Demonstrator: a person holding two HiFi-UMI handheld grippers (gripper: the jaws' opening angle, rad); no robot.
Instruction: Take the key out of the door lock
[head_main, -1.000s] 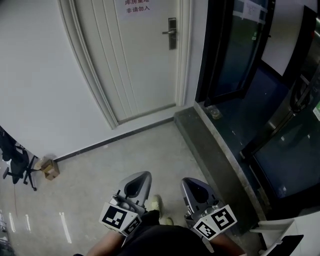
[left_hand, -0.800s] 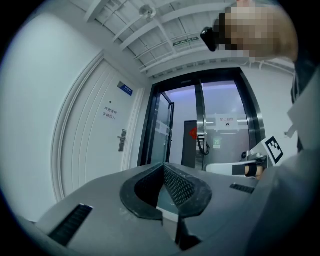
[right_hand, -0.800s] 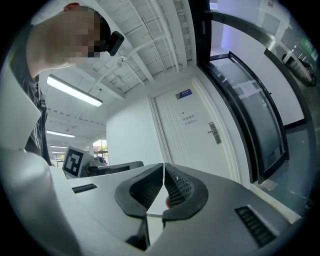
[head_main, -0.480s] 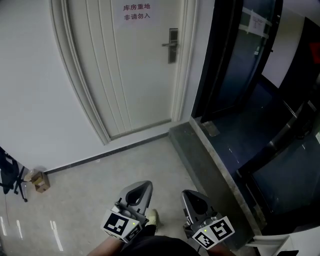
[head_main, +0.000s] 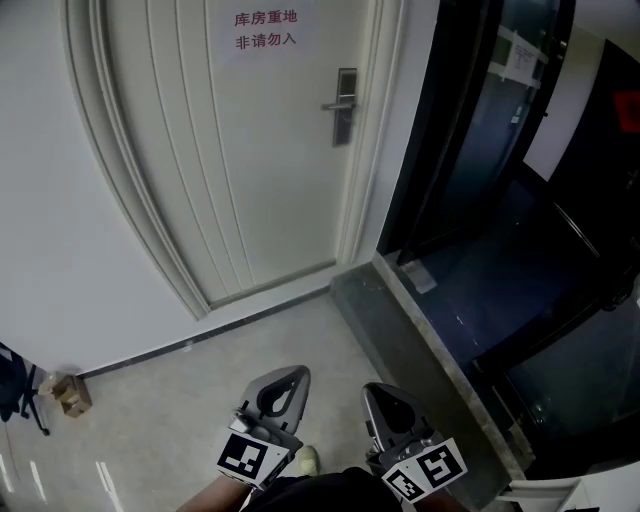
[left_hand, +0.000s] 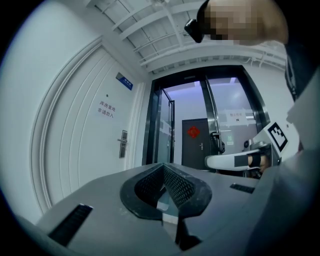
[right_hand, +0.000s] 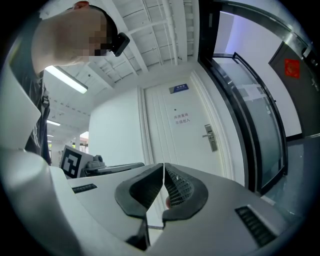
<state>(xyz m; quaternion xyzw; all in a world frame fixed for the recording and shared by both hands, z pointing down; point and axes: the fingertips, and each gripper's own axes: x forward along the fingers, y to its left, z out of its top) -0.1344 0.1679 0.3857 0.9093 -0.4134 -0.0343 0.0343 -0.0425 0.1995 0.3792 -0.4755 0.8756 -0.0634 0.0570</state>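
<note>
The white door (head_main: 230, 160) stands shut ahead of me, with a metal lock plate and lever handle (head_main: 344, 104) on its right side. No key can be made out at this distance. The lock also shows in the left gripper view (left_hand: 122, 144) and the right gripper view (right_hand: 210, 137). My left gripper (head_main: 290, 372) and right gripper (head_main: 376, 390) hang low by my body, far from the lock. Both are shut with nothing between the jaws, tips meeting in the gripper views (left_hand: 162, 167) (right_hand: 164, 167).
A red-lettered sign (head_main: 265, 30) is stuck high on the door. Dark-framed glass doors (head_main: 470, 150) stand at the right behind a grey stone threshold (head_main: 400, 330). A small cardboard box (head_main: 70, 393) sits by the left wall. My shoe (head_main: 307, 460) shows between the grippers.
The door and lock have grown larger and come closer as I moved toward them. Both grippers stay shut, low in the view.
</note>
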